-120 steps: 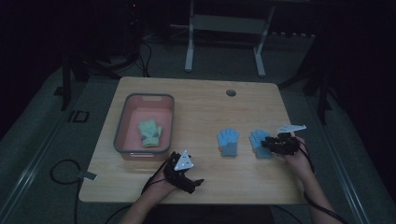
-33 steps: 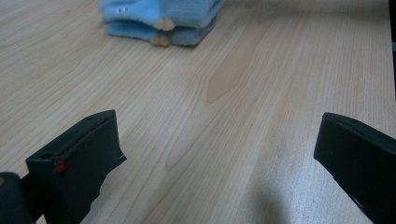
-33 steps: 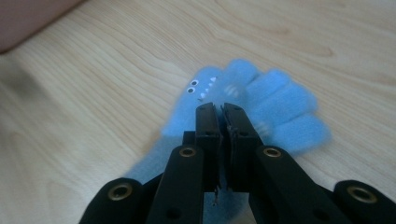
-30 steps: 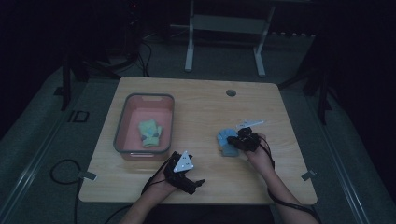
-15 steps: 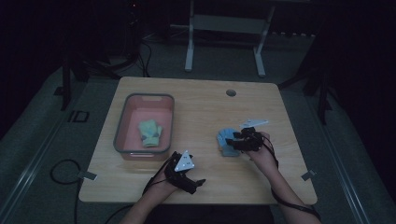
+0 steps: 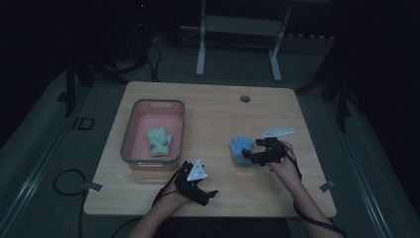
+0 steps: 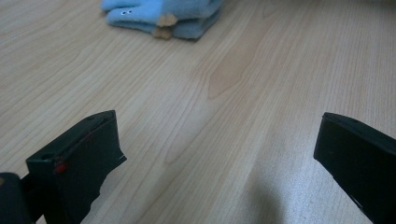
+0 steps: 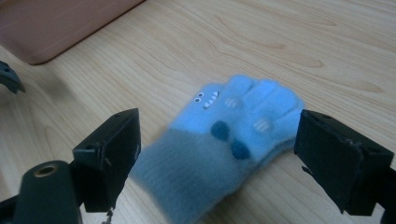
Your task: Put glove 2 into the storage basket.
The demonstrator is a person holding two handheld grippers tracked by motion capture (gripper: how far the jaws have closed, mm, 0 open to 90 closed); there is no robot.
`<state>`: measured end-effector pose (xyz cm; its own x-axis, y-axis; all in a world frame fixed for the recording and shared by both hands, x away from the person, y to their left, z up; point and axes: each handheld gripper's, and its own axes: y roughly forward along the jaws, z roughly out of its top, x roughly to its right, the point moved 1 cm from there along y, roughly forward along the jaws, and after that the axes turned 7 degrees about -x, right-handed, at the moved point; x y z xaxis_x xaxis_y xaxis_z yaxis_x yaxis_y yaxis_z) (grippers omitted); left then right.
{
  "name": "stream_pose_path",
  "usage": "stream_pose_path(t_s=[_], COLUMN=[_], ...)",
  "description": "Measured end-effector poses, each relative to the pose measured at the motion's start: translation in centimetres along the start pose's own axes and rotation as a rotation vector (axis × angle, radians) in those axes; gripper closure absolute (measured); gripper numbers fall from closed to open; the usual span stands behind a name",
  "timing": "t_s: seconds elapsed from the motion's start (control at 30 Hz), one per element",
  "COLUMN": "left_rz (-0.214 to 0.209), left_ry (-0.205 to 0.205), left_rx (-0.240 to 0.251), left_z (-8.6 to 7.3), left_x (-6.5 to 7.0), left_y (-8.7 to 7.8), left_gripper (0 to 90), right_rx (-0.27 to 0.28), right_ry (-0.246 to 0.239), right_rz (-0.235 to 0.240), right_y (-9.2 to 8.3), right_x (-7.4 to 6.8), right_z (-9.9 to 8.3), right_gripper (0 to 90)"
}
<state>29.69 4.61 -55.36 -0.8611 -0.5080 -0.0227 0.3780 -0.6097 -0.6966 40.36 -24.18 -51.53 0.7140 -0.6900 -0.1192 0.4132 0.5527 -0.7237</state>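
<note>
progress is judged as roughly half made. on the pale wooden table, the red rectangular plastic bin already holds one green knitted glove. the light blue fleece gloves, stacked right of the bin, are not yet moved; their transfer is judged to be left. the right gripper is spread wide around them, nothing pinched. the left gripper rests near the table's front edge, jaws likewise spread and empty.
</note>
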Motion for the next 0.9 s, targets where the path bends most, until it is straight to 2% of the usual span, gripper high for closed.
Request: stream_pose_path(t_s=[0.2,0.27,0.33,0.4,0.43,0.53,0.73,0.83,0.9], left_rz=[-0.019,-0.016,-0.032,-0.029,-0.033,-0.043,-0.062,-0.083,-0.078], left_ry=[0.004,0.028,0.037,0.047,0.058,0.095,0.142,0.153,0.166], left_rx=[-0.013,-0.017,-0.017,-0.022,-0.023,-0.021,-0.013,-0.011,-0.006], left_z=[0.2,0.3,0.5,0.8,1.0,1.7,3.1,3.9,4.6], left_x=[0.2,0.4,0.5,0.5,0.6,0.7,0.8,0.5,0.3], left_y=[0.1,0.1,0.2,0.4,0.5,0.7,1.7,2.2,2.5], left_gripper=[0.4,0.4,0.4,0.4,0.4,0.4,0.4,0.4,0.8], right_rx=[0.026,0.028,0.031,0.038,0.034,0.027,0.035,0.053,0.059], right_ry=[-0.021,-0.034,-0.045,-0.057,-0.056,-0.045,0.018,0.028,0.031], right_rz=[0.0,-0.005,-0.004,-0.017,-0.006,0.002,0.045,0.041,0.037], right_y=[-0.9,-1.2,-1.4,-1.7,-1.8,-2.2,-3.1,-3.6,-3.8], right_x=[0.4,0.5,0.6,0.7,0.7,0.9,1.8,2.0,2.1], right_z=[-0.1,-0.2,-0.2,-0.2,-0.2,-0.2,-0.4,-0.5,-0.5], right_gripper=[16.1,15.5,14.6,14.4,14.4,14.5,14.2,12.1,12.1])
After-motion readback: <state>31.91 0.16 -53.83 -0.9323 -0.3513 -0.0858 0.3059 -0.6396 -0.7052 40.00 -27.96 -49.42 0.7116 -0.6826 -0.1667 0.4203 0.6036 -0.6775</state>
